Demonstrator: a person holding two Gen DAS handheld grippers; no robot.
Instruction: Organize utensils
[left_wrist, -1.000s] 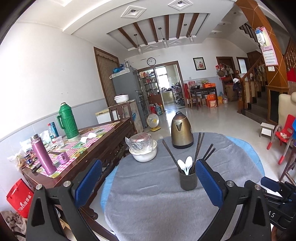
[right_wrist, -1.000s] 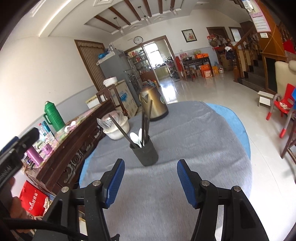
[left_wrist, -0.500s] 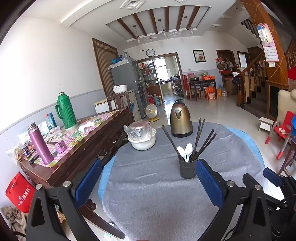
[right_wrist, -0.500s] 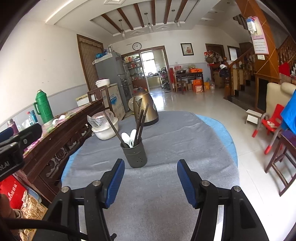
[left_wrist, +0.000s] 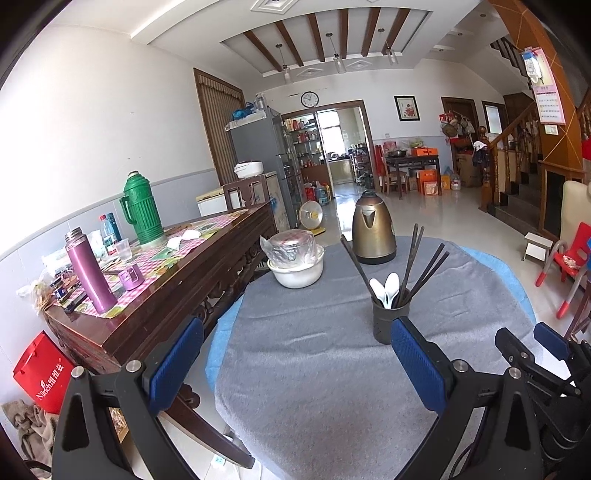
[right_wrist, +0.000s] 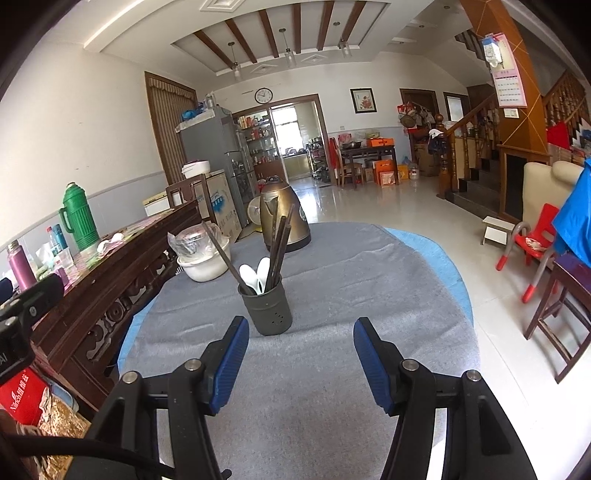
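A dark grey utensil holder (right_wrist: 266, 309) stands upright on the grey cloth (right_wrist: 332, 295) of the round table, holding several dark chopsticks (right_wrist: 279, 240) that fan out at different angles and two white spoons (right_wrist: 255, 275) with bowls up. Both tools are empty with jaws spread apart: the right gripper (right_wrist: 298, 360) sits low over the cloth with the holder just ahead of its left pad, and the left gripper (left_wrist: 295, 363) has the holder (left_wrist: 388, 321) just beyond its right pad. A bronze electric kettle (right_wrist: 282, 216) stands behind the holder, and a white bowl with a plastic-wrapped lid (right_wrist: 203, 254) sits to one side. The main risk, as I judge it, is tipping: the holder is narrow and looks top-heavy, so a sideways tug on a leaning chopstick, or a pad bumping its wall, could topple it and scatter everything. The chopsticks are thin and smooth, so a pinch off-centre may let one slip or pivot. With the two tools close together, they could also knock each other.
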